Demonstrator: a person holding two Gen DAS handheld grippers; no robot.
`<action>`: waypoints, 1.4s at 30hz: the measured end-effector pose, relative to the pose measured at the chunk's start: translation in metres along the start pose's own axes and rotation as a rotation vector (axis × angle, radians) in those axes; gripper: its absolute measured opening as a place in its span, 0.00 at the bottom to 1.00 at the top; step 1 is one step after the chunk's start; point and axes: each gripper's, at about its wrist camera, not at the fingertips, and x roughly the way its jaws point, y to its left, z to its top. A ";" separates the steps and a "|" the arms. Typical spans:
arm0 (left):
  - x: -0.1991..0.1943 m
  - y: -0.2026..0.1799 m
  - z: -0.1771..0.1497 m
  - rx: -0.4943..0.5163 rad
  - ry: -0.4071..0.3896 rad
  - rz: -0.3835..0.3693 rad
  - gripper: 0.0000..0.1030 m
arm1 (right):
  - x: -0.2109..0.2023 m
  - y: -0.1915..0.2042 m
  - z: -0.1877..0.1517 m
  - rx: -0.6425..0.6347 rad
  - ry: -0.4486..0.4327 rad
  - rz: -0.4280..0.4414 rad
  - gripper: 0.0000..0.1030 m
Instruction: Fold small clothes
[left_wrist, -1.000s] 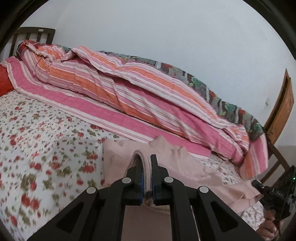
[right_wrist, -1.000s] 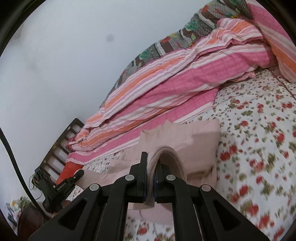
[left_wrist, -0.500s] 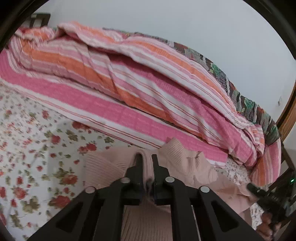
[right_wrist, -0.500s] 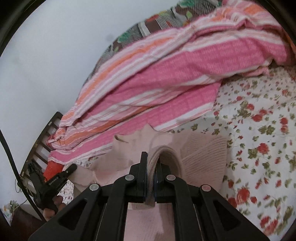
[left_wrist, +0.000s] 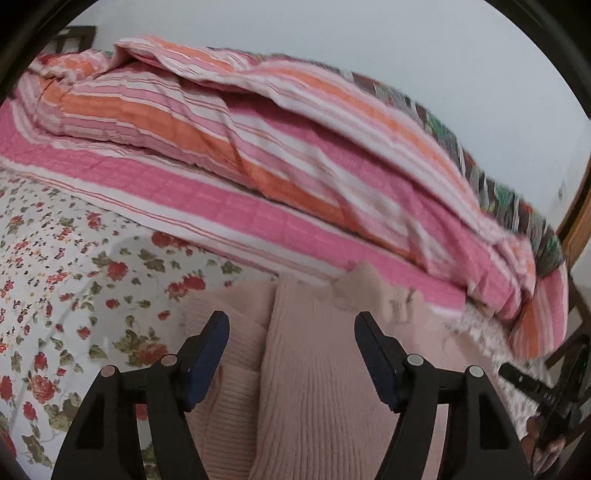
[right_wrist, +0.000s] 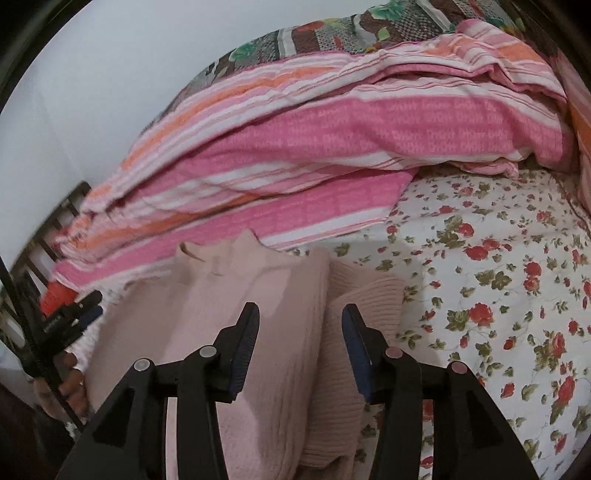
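Both tools, left (left_wrist: 291, 354) and right (right_wrist: 300, 343), hang released over the pink sweater (left_wrist: 317, 369), which lies folded on the bed (right_wrist: 498, 295) beside the striped quilt (left_wrist: 258, 177). One fold looks laid; next probably calls for regripping an edge to fold again.

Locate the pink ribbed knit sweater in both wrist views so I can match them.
Left wrist: pink ribbed knit sweater lies bottom centre, between the open left claw's fingers.
Right wrist: sweater lies bottom centre-left, under the open right claw.
Shared landmark: pink-and-orange striped quilt, bunched behind it on the floral bedsheet.
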 end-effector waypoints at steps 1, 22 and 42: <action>0.004 -0.003 -0.002 0.018 0.013 0.015 0.65 | 0.004 0.002 -0.002 -0.018 0.017 -0.020 0.44; -0.046 0.012 -0.037 0.036 0.012 0.073 0.60 | -0.057 0.022 -0.034 -0.062 -0.064 -0.076 0.52; -0.076 0.027 -0.109 -0.067 0.085 -0.048 0.65 | -0.066 0.004 -0.121 0.020 0.021 -0.075 0.57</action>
